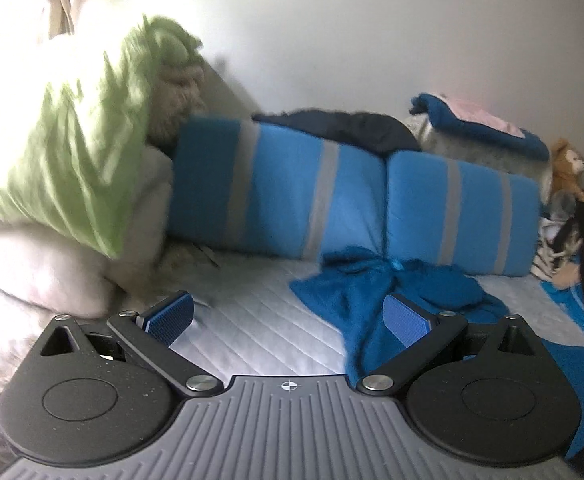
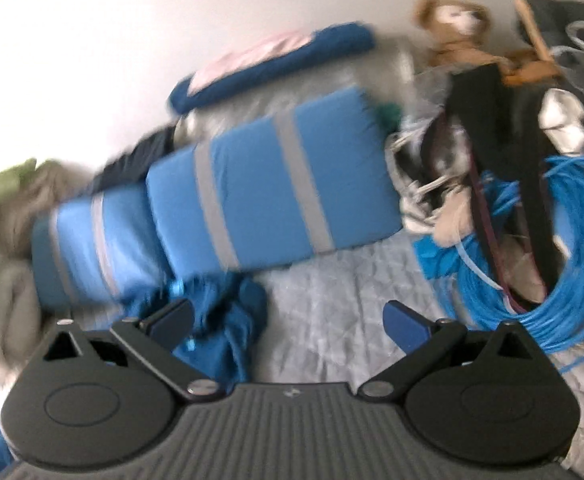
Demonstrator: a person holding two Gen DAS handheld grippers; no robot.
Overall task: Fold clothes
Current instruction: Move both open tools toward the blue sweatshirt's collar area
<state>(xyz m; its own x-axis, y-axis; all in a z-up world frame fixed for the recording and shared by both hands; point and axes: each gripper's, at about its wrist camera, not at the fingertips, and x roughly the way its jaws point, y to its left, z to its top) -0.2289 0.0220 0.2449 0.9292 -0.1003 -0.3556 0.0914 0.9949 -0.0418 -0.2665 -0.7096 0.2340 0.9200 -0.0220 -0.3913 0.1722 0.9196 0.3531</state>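
Note:
A crumpled dark blue garment (image 1: pixel 388 292) lies on the pale quilted bed cover (image 1: pixel 259 320), in front of two blue striped cushions. My left gripper (image 1: pixel 287 320) hovers open over the cover, its right finger just above the garment's left part and its left finger over bare quilt. In the right wrist view the same blue garment (image 2: pixel 227 320) sits low at the left, bunched against a cushion. My right gripper (image 2: pixel 287 320) is open with nothing between its fingers; its left finger is over the garment's edge, its right finger over bare quilt (image 2: pixel 332 300).
Blue cushions with grey stripes (image 1: pixel 324 196) (image 2: pixel 267 188) line the wall. A light green cloth (image 1: pixel 71 152) and pale bedding pile up at the left. At the right lie a coil of bright blue cord (image 2: pixel 552 260), black straps (image 2: pixel 504 160), a teddy bear (image 2: pixel 456 28) and folded blue and pink cloth (image 1: pixel 476 120).

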